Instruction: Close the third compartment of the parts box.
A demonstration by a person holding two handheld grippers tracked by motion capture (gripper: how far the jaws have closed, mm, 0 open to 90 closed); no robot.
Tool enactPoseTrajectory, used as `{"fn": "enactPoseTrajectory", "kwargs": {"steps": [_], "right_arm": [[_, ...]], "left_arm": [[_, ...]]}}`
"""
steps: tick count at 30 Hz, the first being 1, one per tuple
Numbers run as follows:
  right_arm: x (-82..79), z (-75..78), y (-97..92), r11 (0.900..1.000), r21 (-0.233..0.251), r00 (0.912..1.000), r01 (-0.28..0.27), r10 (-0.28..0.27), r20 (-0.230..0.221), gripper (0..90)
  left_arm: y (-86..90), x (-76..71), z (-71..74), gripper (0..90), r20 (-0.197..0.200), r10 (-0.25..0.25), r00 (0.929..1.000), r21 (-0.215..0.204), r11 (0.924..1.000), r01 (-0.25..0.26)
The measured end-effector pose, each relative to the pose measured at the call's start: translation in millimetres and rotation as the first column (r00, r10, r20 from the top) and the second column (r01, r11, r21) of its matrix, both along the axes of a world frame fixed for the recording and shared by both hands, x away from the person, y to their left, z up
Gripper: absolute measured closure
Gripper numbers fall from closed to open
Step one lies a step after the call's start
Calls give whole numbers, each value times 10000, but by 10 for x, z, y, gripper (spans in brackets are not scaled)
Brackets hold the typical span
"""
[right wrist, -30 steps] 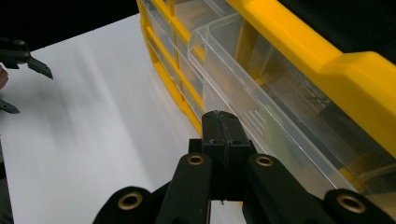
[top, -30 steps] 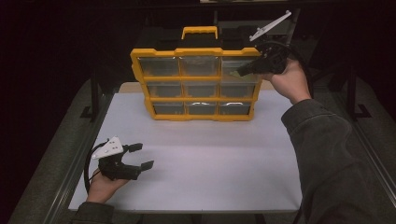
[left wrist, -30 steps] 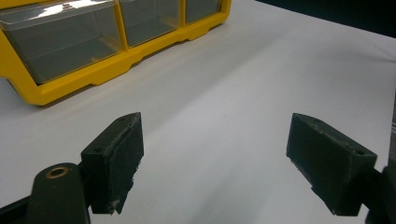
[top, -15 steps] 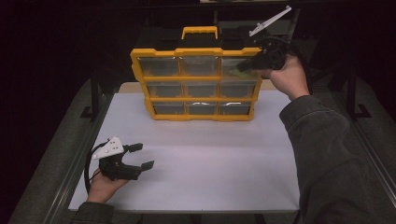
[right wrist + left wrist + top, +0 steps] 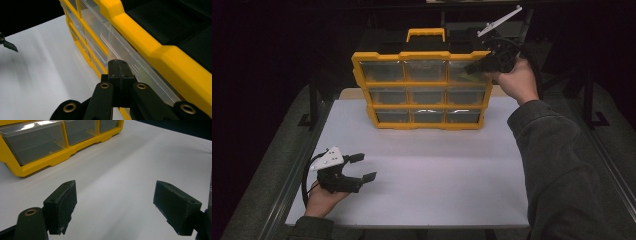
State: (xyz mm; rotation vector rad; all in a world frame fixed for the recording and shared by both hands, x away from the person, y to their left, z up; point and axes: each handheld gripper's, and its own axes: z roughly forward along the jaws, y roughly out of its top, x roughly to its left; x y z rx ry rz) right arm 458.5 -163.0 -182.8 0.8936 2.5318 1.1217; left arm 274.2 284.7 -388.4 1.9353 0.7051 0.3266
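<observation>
Two claws work here: right claw (image 5: 482,66), jaws together, meets the top-right drawer (image 5: 467,71) of the yellow organizer (image 5: 424,125) for opening; left claw (image 5: 361,167), jaws apart, idles at seven o'clock on the surface (image 5: 437,170).

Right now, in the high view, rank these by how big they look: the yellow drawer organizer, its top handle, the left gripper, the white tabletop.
1. White tabletop
2. Yellow drawer organizer
3. Left gripper, though it sits nearer the camera, so its true size is unsure
4. Top handle
</observation>
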Motion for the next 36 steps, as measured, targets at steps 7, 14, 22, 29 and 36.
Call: {"fn": "enactPoseTrajectory", "kwargs": {"steps": [7,14,22,29,36], "right_arm": [[32,3,3,10000,-63,10000,43,-43,34,889],[55,0,0,9997,55,9997,236,-236,34,888],[76,-4,7,9994,44,9994,340,-340,90,888],[82,-10,3,9989,79,9988,468,-469,152,888],[88,-18,0,9984,175,9984,537,-540,167,888]], "left_arm": [[0,1,-1,191,-36,14,10000,24,10000,-14],[3,0,0,192,-72,-9,10000,123,9999,10],[9,-2,0,192,-61,40,10000,44,10000,-40],[8,-1,-2,193,-25,34,10000,38,10000,-34],[3,2,-6,193,-17,57,10000,-10,10000,-57]]}}
